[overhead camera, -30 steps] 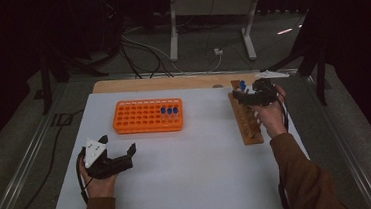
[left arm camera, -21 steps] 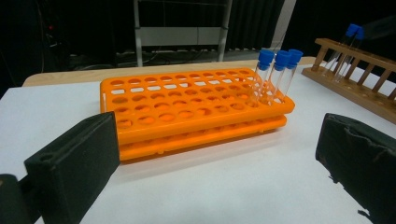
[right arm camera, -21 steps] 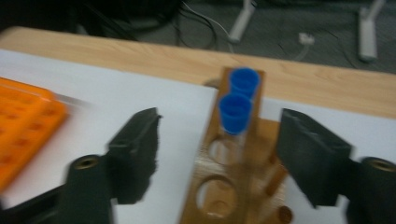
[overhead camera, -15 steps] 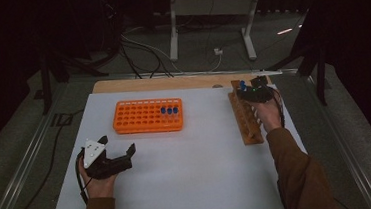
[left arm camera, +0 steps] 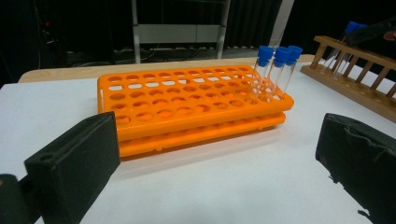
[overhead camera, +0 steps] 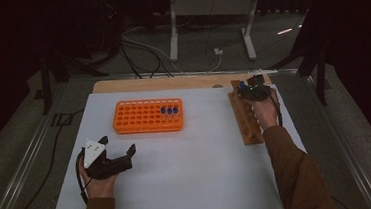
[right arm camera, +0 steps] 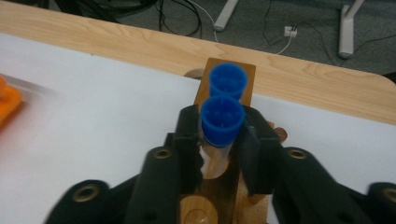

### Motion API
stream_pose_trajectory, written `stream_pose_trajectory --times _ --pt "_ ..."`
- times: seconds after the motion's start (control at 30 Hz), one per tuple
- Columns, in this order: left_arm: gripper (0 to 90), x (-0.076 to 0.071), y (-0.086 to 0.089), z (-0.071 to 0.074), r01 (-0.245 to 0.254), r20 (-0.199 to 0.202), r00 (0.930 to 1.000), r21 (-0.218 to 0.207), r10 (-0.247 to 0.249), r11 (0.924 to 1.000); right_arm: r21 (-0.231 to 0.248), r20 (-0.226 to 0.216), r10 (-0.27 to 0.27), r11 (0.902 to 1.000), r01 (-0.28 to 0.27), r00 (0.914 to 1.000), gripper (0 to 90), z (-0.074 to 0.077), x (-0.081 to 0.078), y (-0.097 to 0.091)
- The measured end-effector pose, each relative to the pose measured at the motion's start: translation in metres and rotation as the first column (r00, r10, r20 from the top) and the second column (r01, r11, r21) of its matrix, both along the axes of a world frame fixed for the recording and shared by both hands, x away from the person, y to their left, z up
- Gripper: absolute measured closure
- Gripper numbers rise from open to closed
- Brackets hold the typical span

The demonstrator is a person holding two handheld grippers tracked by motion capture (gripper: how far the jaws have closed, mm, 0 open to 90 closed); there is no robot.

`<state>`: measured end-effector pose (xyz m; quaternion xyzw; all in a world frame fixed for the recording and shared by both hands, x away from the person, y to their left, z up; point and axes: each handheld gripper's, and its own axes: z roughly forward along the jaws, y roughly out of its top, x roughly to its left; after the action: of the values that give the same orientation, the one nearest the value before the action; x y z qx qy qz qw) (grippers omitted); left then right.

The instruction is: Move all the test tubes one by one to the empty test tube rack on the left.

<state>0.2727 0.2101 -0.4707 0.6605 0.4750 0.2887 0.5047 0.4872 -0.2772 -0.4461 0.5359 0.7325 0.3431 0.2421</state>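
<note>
My right gripper (overhead camera: 244,90) is at the far end of the wooden rack (overhead camera: 246,120), on the right of the white table. Its jaws have just been closing and now press on a blue-capped tube (right arm camera: 222,119) that stands in the rack. A second capped tube (right arm camera: 228,80) stands in the hole behind it. My left gripper (overhead camera: 118,145) rests open and empty near the front left, pointing at the orange rack (overhead camera: 144,116). Three blue-capped tubes (left arm camera: 276,70) stand side by side at that rack's far right end.
The white table top (overhead camera: 199,173) lies on a wooden board (overhead camera: 171,82) whose far edge shows behind both racks. Cables and metal stand legs (overhead camera: 172,30) are on the floor beyond. The person's sleeved right forearm (overhead camera: 294,171) lies along the table's right side.
The right hand has come down and away onto the far end of the wooden rack, and its jaws have shut on a tube. The left hand has stayed put.
</note>
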Motion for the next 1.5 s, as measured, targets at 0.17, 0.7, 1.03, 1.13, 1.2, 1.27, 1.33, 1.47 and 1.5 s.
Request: stream_pose_trajectory --times 0.17,0.7,1.03,1.13,1.2,1.27,1.33,1.47,1.5 --pt "0.8 0.000 0.000 0.000 0.001 0.000 1.0000 0.000 -0.001 1.0000 -0.026 0.005 0.012 0.9996 -0.012 0.9999 76.4 0.000 -0.001 0.002" --pt "0.8 0.001 -0.002 -0.002 0.005 -0.011 0.9999 0.013 -0.004 0.9999 0.000 0.054 0.019 0.9998 -0.019 0.9984 76.7 0.015 -0.010 0.001" --pt "0.8 0.002 -0.002 -0.003 0.002 -0.015 0.9999 0.016 -0.002 0.9999 0.016 0.105 0.028 0.9994 -0.029 0.9941 76.7 0.032 -0.020 -0.001" --pt "0.9 0.001 -0.003 -0.003 0.003 -0.016 0.9999 0.019 -0.003 0.9998 0.019 0.120 0.031 0.9993 -0.034 0.9923 76.7 0.038 -0.023 -0.003" --pt "0.9 0.002 -0.003 -0.003 0.002 -0.015 0.9999 0.019 -0.002 0.9998 0.018 0.132 0.034 0.9992 -0.037 0.9907 76.8 0.042 -0.025 -0.004" --pt "0.8 0.002 -0.004 -0.003 0.002 -0.016 0.9999 0.019 -0.002 0.9998 0.019 0.142 0.038 0.9990 -0.041 0.9891 76.8 0.045 -0.027 -0.005" --pt "0.8 0.002 -0.004 -0.003 0.002 -0.017 0.9999 0.020 -0.002 0.9998 0.020 0.154 0.044 0.9987 -0.047 0.9872 76.8 0.048 -0.029 -0.006" --pt "0.9 0.002 -0.004 -0.004 0.003 -0.018 0.9998 0.023 -0.003 0.9997 0.031 0.172 0.052 0.9978 -0.059 0.9837 76.8 0.055 -0.033 -0.007" --pt "0.9 0.002 -0.004 -0.004 0.003 -0.019 0.9998 0.023 -0.002 0.9997 0.033 0.179 0.056 0.9975 -0.063 0.9822 76.8 0.057 -0.034 -0.007"
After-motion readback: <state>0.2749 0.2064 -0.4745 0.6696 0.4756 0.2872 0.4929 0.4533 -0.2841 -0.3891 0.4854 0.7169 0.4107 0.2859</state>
